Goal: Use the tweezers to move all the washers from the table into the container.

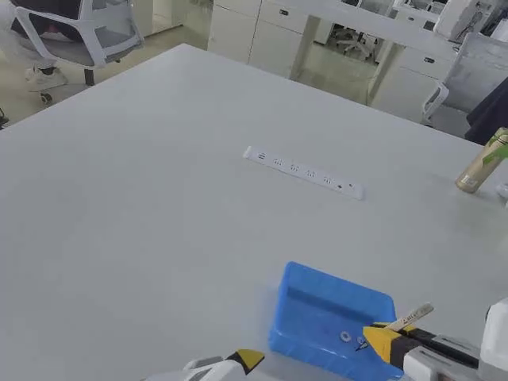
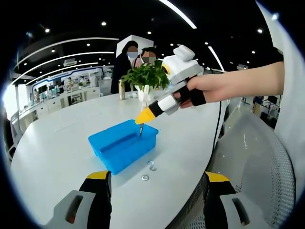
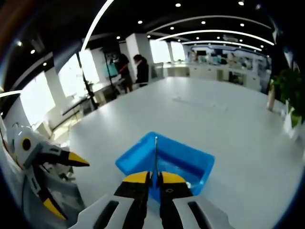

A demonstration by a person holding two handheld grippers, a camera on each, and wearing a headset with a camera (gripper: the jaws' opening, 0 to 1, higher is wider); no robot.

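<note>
— The right gripper (image 3: pixel 155 179) is pinching the tweezers (image 3: pixel 156 152) tight, tip dipping inside the blue container (image 3: pixel 188 160).
— And washers (image 2: pixel 145 178) are lying on the table (image 2: pixel 57 143) just outside its near wall, between container and the left gripper (image 2: pixel 157 176), whose jaws are gaping wide. That wall is standing in the way, I reckon.

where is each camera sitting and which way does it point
Head view: on the headset, facing forward and down at the table and container; the left hand-held gripper and right hand-held gripper show at the bottom.
Left gripper view: on the left hand-held gripper, facing the container between its open jaws; a hand holds the right one above it.
Right gripper view: along its jaws, shut on the tweezers, into the container.
All share the container.
</note>
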